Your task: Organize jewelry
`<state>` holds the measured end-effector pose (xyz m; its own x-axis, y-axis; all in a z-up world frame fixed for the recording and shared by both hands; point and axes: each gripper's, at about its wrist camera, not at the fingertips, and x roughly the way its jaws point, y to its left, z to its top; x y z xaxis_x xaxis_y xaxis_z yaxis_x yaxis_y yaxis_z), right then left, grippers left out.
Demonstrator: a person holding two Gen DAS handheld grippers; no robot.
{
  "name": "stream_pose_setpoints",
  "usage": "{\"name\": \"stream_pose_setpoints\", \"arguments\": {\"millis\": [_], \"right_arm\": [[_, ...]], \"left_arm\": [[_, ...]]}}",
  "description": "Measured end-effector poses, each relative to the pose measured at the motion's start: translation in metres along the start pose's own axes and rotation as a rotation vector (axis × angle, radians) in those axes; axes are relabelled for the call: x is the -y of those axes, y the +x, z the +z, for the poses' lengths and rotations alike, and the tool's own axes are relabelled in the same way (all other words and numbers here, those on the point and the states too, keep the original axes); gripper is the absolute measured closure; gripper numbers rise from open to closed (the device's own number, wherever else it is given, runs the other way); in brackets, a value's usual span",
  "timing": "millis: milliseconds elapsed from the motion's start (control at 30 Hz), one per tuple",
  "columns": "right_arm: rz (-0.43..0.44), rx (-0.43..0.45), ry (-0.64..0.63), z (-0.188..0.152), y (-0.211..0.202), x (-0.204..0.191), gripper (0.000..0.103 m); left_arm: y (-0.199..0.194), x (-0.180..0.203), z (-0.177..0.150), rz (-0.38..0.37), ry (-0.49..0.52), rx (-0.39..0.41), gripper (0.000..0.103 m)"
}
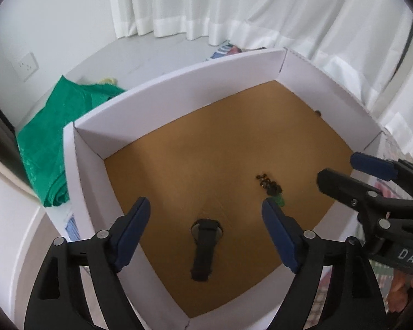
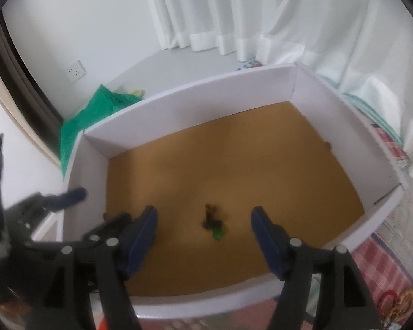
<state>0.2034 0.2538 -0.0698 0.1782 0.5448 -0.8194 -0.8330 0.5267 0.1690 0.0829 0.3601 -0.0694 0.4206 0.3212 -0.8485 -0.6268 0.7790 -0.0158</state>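
Observation:
A white-walled box (image 1: pixel 179 82) with a brown cardboard floor fills both views. On its floor lies a black wristwatch (image 1: pixel 205 247), directly under my left gripper (image 1: pixel 206 209), whose blue-padded jaws stand open above it with nothing between them. A dark beaded piece with a green pendant (image 1: pixel 269 185) lies to the right of the watch. My right gripper (image 2: pixel 205 211) hangs open over that beaded piece (image 2: pixel 213 221) without touching it. In the left wrist view, the right gripper (image 1: pixel 338 167) shows at the box's right wall. The left gripper (image 2: pixel 96 206) appears at the left, hiding the watch.
A small dark item (image 1: pixel 318 113) rests against the box's far right wall. Green cloth (image 1: pixel 55 143) lies left of the box (image 2: pixel 192 96). White curtains hang behind. A checkered cloth (image 2: pixel 377 261) with a red ring and gold pieces (image 2: pixel 388 299) lies to the right.

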Motion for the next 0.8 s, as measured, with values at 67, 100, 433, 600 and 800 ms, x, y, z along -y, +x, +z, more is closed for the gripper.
{"name": "stream_pose_setpoints", "arguments": {"millis": [67, 100, 433, 600, 800], "right_arm": [[-0.022, 0.022, 0.006, -0.004, -0.01, 0.003, 0.03], [-0.037, 0.039, 0.007, -0.008, -0.017, 0.005, 0.028], [-0.137, 0.176, 0.065, -0.051, -0.1, 0.04, 0.022], [-0.222, 0.197, 0.102, -0.092, -0.134, 0.063, 0.022], [-0.291, 0.17, 0.153, -0.146, -0.166, 0.085, 0.022]], "left_arm": [[-0.009, 0.0, -0.004, -0.004, -0.004, 0.027, 0.01], [-0.015, 0.001, -0.007, -0.005, -0.005, 0.043, 0.01], [-0.075, 0.046, -0.043, -0.14, 0.042, 0.168, 0.006], [-0.098, 0.088, -0.072, -0.21, 0.118, 0.22, 0.005], [-0.102, 0.138, -0.107, -0.289, 0.23, 0.182, 0.005]]}}
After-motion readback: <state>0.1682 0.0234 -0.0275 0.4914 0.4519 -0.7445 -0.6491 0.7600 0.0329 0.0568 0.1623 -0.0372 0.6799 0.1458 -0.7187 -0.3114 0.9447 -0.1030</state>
